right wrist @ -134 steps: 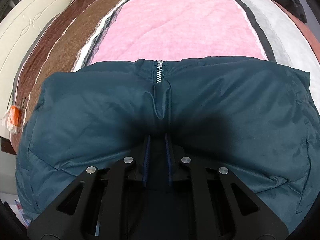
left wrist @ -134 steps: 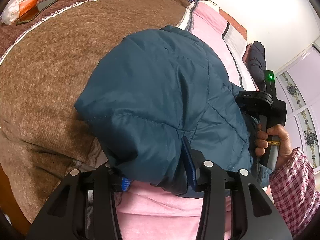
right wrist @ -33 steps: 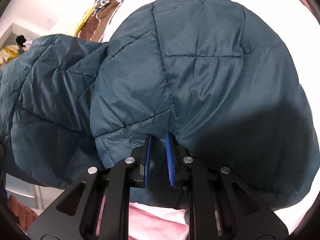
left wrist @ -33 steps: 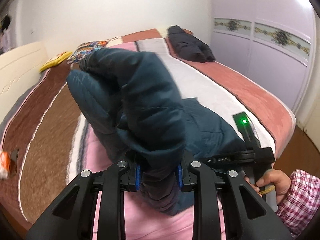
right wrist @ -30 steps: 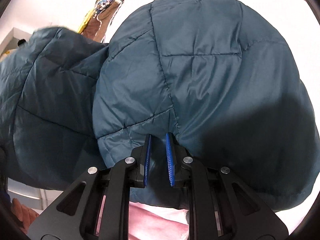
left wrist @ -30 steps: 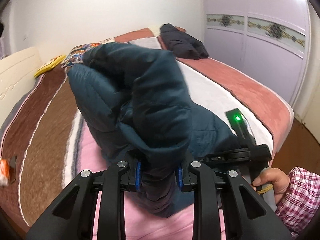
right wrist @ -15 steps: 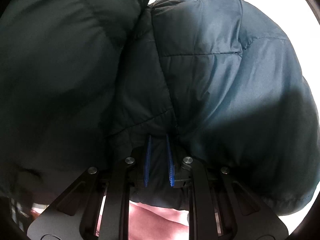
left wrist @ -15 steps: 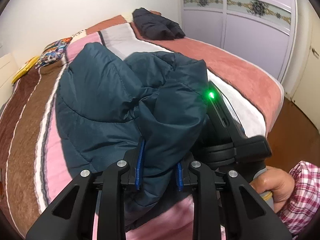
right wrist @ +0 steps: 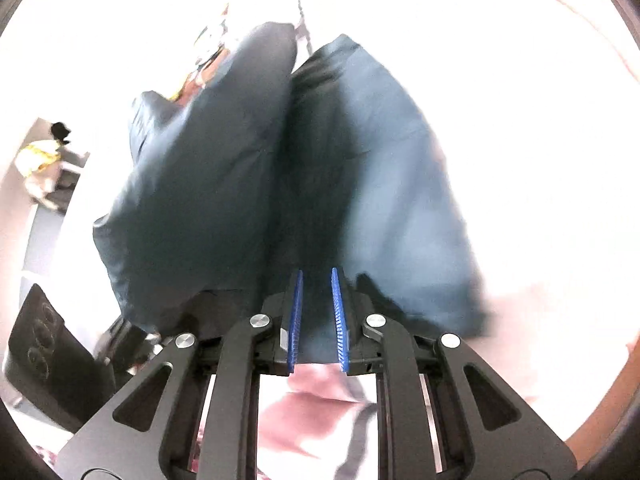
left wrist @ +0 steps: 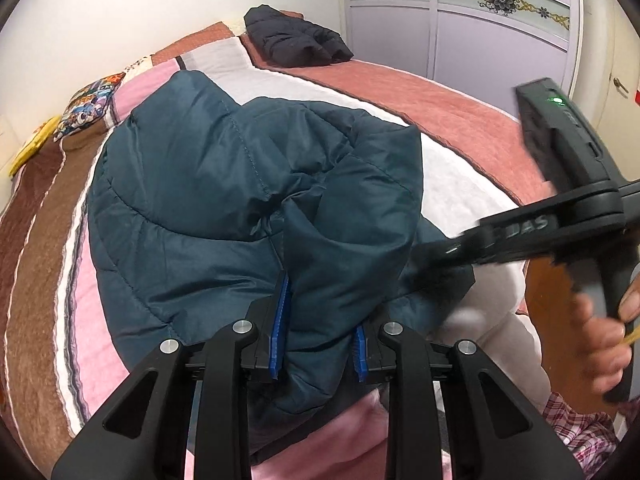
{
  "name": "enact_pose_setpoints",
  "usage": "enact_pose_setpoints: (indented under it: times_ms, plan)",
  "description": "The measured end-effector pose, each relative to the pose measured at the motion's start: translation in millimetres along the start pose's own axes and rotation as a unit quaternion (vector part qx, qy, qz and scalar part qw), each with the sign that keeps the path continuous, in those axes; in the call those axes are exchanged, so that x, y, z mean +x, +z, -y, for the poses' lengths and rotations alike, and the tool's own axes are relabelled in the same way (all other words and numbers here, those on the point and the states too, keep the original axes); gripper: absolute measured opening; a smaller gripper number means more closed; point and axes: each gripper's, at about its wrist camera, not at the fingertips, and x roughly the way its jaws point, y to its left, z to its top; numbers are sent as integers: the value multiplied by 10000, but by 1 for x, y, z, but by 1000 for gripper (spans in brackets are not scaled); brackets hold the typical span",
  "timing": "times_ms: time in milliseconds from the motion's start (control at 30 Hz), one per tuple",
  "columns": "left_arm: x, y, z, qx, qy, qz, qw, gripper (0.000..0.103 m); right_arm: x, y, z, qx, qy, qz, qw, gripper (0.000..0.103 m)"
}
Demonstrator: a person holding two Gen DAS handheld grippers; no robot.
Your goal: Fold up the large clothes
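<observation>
Teal jacket [left wrist: 192,184] on striped bed [left wrist: 440,128]

Left wrist view: right claw [left wrist: 436,256] is motion-blurred, tips lost against the teal jacket [left wrist: 224,184]; the hand [left wrist: 608,336] on it is smeared and cut by the frame edge. Right wrist view: bed blown out to white, jacket soft with blur, can't tell if the pads [right wrist: 295,320] pinch fabric. Bed [left wrist: 452,124] under the jacket hidden.

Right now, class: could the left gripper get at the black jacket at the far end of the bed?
Probably not as things stand: the left gripper is shut on the teal jacket, and the black jacket lies far across the bed.
</observation>
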Motion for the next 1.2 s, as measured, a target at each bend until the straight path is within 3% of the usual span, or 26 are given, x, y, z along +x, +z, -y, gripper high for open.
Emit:
enact_pose_setpoints:
  times_ms: [167, 367, 500, 600, 667, 767, 833, 1033, 1200]
  plan:
    - [8, 2, 5, 108, -36, -101, 9999, 27, 14, 2, 33, 334, -124, -256, 9990, 16]
    - [28, 4, 9, 167, -138, -297, 9993, 28, 41, 7, 40, 447, -152, -426, 9980, 16]
    - [40, 1, 15, 325, -147, -392, 9986, 32, 32, 4, 47, 459, -105, -467, 9978, 16]
    - [46, -1, 19, 465, -165, -446, 9978, 40, 19, 5, 50, 496, -99, -396, 9979, 16]
    - [44, -1, 22, 512, -250, -427, 9975, 57, 11, 15, 46, 488, -180, -204, 9984, 16]
    - [38, 0, 27, 482, -465, -391, 9970, 77, -13, 21, 42, 410, -317, 120, 9986, 16]
    - [34, 0, 29, 443, -620, -359, 9964, 82, -36, 24, 31, 224, -332, 386, 9985, 16]
    - [7, 5, 10, -67, -1379, -265, 9901, 83, -82, 31, -19, -447, -68, 886, 9950, 16]
    - [-43, 6, -13, -243, -1877, 147, 9818, 82, -85, 31, -50, -822, 122, 899, 9925, 16]
